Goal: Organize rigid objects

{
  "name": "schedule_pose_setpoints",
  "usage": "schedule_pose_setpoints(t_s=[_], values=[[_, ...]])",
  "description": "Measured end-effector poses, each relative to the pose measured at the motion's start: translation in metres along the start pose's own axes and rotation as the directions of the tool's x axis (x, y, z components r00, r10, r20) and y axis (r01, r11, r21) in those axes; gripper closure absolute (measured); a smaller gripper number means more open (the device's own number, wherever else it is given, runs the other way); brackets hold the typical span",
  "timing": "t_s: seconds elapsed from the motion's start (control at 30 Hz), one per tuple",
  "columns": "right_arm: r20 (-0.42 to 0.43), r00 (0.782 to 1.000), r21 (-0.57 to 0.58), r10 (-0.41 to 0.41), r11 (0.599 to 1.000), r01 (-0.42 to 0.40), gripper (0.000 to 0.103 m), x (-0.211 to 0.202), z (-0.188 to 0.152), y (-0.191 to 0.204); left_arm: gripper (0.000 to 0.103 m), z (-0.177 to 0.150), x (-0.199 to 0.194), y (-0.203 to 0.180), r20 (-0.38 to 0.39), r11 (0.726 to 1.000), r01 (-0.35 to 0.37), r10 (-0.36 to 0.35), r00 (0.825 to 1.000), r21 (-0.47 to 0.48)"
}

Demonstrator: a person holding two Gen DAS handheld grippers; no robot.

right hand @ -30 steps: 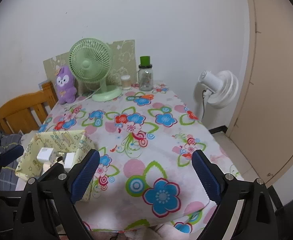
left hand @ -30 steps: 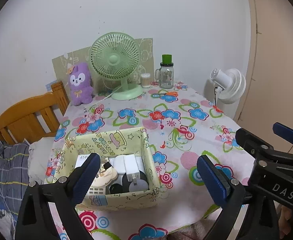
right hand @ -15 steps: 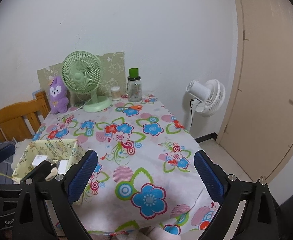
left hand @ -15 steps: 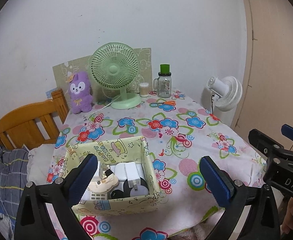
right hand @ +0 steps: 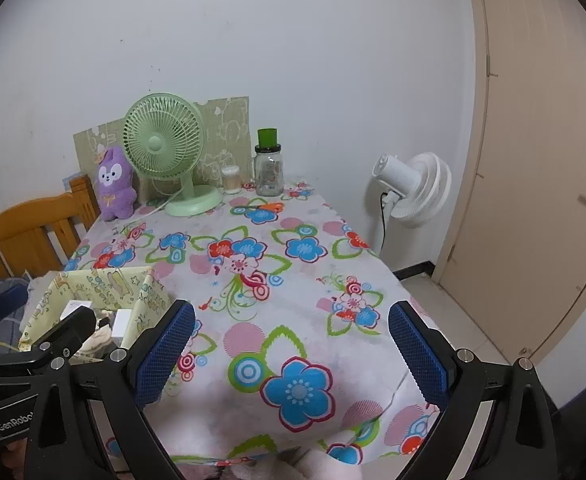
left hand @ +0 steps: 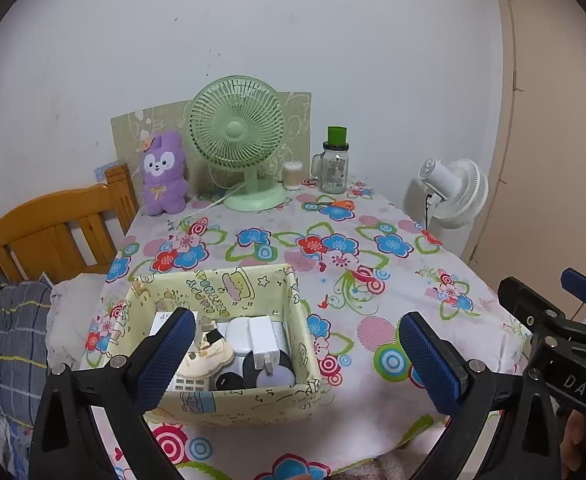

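The left wrist view looks into the yellow fabric box [left hand: 229, 292], packed with white chargers [left hand: 263, 340] and what may be round black pieces; the right wrist view shows only its side [right hand: 149, 304] at the left; both grippers tilt downward above the near table edge; the left gripper [left hand: 295, 354] has just been opening and stands wide, empty; the right gripper [right hand: 291, 350] gapes too, holding nothing; a floral tablecloth [right hand: 301, 280] covers the table, a green fan [left hand: 237, 136] by the wall.
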State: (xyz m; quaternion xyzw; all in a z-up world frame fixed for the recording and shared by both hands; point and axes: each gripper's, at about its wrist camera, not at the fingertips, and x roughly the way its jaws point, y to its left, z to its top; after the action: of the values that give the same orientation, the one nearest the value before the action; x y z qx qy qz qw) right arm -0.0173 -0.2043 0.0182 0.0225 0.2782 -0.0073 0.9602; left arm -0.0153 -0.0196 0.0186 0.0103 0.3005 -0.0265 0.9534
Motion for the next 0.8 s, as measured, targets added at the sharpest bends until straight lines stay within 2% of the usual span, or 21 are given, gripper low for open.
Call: schedule_pose_setpoints(t_s=[0.8], values=[[0.001, 1.000, 0.001, 0.013, 1.000, -0.013, 0.004, 0.0076, -0.0016, 0.0051, 0.000, -0.0037, 0.0045, 0.0053, -0.008, 1.000, -0.025, 0.025, 1.000, -0.001]])
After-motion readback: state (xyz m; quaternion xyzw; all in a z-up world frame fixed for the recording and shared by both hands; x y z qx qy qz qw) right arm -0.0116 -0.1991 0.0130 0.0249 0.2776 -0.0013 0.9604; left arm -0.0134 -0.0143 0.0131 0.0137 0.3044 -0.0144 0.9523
